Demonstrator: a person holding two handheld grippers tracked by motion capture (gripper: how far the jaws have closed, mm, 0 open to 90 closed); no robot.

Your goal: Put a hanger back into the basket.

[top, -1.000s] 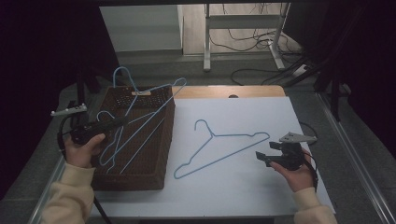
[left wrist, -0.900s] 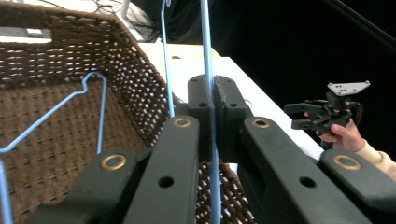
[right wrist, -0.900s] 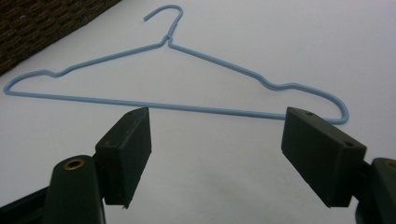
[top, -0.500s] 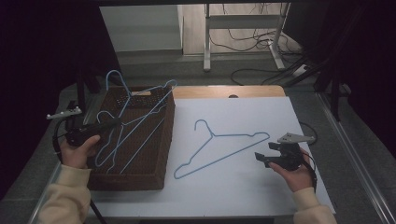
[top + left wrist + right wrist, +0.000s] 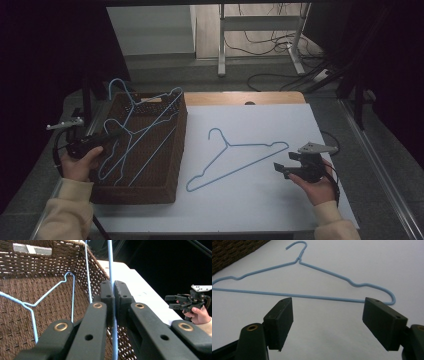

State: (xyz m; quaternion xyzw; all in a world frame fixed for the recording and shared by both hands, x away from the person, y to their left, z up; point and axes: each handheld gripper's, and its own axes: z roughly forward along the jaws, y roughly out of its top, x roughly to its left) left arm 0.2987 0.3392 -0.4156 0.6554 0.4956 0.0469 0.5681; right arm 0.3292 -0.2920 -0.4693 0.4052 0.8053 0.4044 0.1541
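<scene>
A blue wire hanger [image 5: 235, 157] lies flat on the white tabletop, also seen in the right gripper view [image 5: 299, 296]. My right gripper [image 5: 281, 169] hovers just right of it, open, and its jaws [image 5: 328, 315] hold nothing. At the left, a brown wicker basket [image 5: 135, 192] holds more blue hangers [image 5: 150, 112] that overlap. My left gripper [image 5: 105, 137] reaches in over the basket's left rim. It is shut on the wire of one blue hanger [image 5: 110, 265], pinched between its fingertips [image 5: 114, 286]. Another hanger [image 5: 50, 296] rests on the basket floor.
The white tabletop [image 5: 260, 210] stretches from the basket to the right edge. A wooden strip [image 5: 240, 98] runs along its far side. Behind the table stand metal legs [image 5: 221, 45] and floor cables [image 5: 270, 47]. The other hand and its gripper [image 5: 186, 302] show far off.
My left gripper has drawn its hanger leftward, so the hook now stands over the basket's far left corner. The right gripper and the hanger on the table have not moved.
</scene>
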